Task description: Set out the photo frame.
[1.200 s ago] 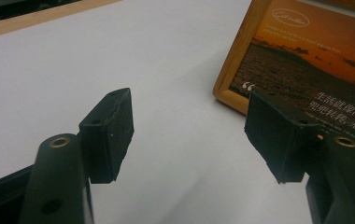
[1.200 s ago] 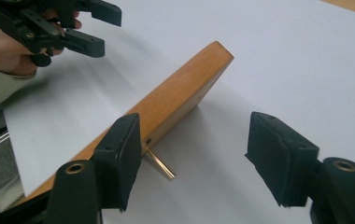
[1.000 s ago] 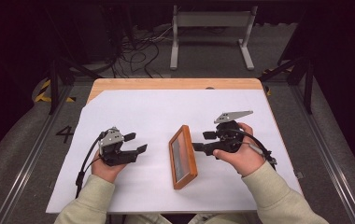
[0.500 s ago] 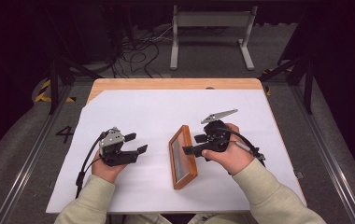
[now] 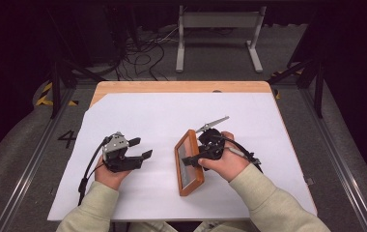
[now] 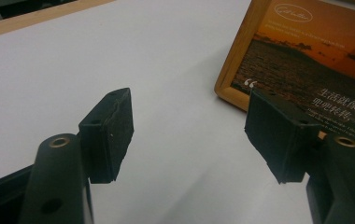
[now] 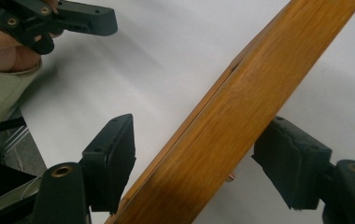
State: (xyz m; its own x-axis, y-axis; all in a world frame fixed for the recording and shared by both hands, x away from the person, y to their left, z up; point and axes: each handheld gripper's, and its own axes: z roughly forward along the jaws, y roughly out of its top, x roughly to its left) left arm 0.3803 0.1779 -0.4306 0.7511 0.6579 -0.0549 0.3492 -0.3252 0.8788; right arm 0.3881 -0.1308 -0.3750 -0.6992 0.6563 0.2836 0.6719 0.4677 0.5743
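Right gripper view: right gripper (image 7: 194,163) straddles the wooden picture frame (image 7: 241,107) edge, jaws apart, not yet pressing, positioned to clamp. Left gripper (image 5: 138,149) rests agape, empty, beside it.

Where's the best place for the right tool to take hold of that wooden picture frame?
Probably the long right-hand rail of the picture frame, near mid-length, coming in from the right. The frame lies flat on the white sheet, so its thin wooden edge is the only graspable part. The right tool already straddles that rail, jaws just opening and not pressing yet. The left tool waits open to the frame's left.
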